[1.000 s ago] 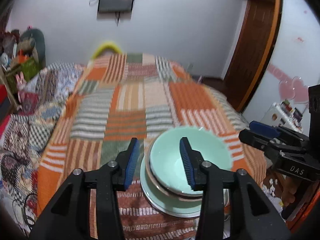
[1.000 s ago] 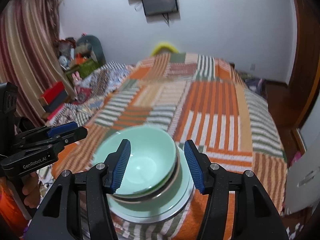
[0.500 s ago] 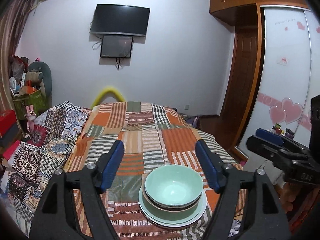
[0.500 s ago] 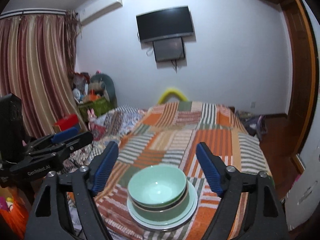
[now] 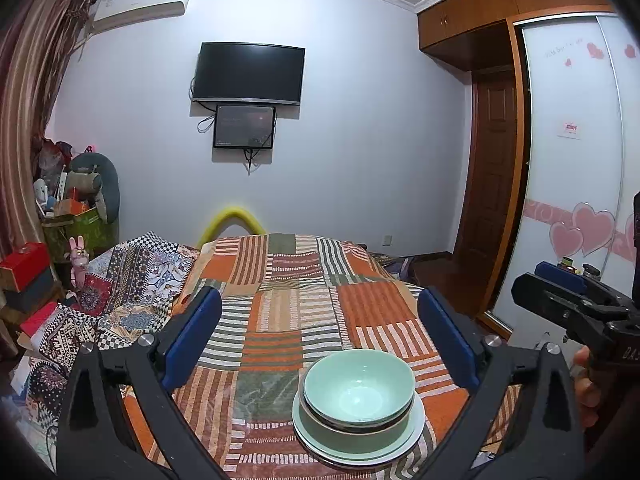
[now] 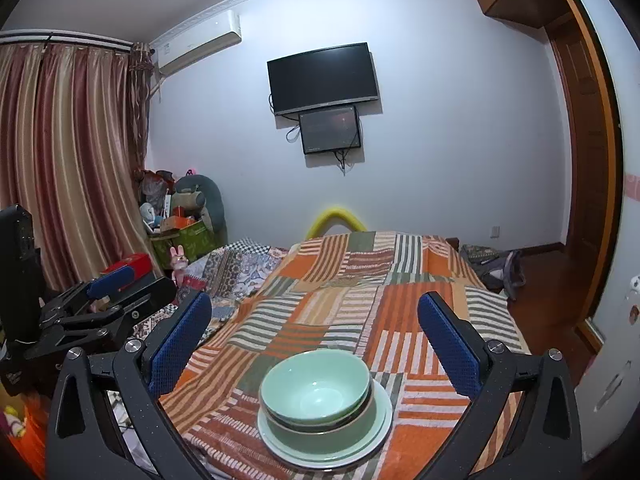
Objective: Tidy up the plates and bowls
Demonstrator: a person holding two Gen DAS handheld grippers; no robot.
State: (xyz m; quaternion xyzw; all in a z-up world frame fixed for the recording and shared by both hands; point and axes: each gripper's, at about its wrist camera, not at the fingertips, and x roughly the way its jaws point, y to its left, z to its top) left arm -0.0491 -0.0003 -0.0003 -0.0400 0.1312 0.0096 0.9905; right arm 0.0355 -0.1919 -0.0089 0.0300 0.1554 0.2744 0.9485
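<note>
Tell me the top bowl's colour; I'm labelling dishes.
Pale mint green top bowl; clearest in the right wrist view.

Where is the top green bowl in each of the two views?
Left wrist view: the top bowl sits low, right of centre, nested in the stack on the plate.
Right wrist view: the bowl sits low at centre, in the same stack.
Shared landmark: the TV on the far wall.

right gripper (image 5: 576, 304) body: white letters "DAS", partly cut off
wardrobe door (image 5: 576, 152) top: faint script, unreadable
wardrobe door sticker (image 5: 569, 129): too small to read
</note>
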